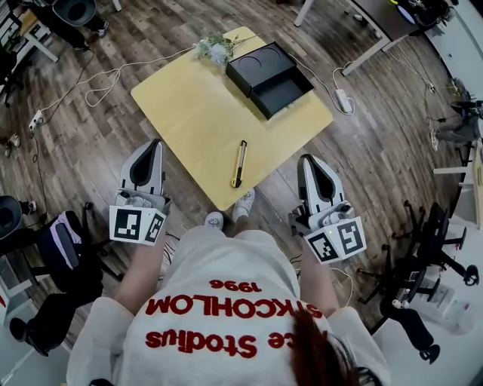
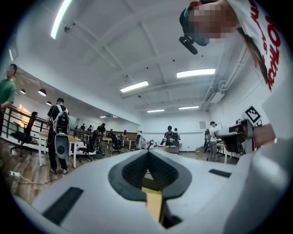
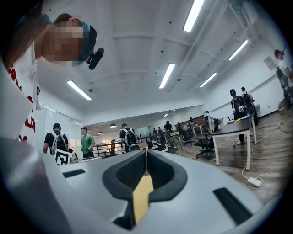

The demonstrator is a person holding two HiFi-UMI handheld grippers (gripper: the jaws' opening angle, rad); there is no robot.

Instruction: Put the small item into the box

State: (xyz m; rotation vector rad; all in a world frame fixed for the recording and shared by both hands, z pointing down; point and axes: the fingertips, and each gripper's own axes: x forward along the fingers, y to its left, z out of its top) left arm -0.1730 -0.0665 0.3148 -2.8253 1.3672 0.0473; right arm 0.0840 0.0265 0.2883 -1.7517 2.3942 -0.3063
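The slim yellow-and-black utility knife (image 1: 239, 163) is seen on the pale wooden tabletop (image 1: 189, 113), at six o'clock from the open black box (image 1: 269, 78). The left claw (image 1: 155, 143) and right claw (image 1: 306, 159) are clenched on nothing (well short of it). The knife is judged light, rigid and slippery, best pinched mid-body.

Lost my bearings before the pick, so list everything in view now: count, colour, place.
table: one, light yellow wood, centre of the head view
box: one, black, far right part of the table
flowers: one bunch, white and green, far table edge, beside the box
utility knife: one, yellow and black, flat near the table's near edge
power strip: one, white, floor right of the table
office chairs: several, dark, floor around the edges
shoes: two, white, floor by the near table corner
left gripper: one, white, jaws together, empty
right gripper: one, white, jaws together, empty
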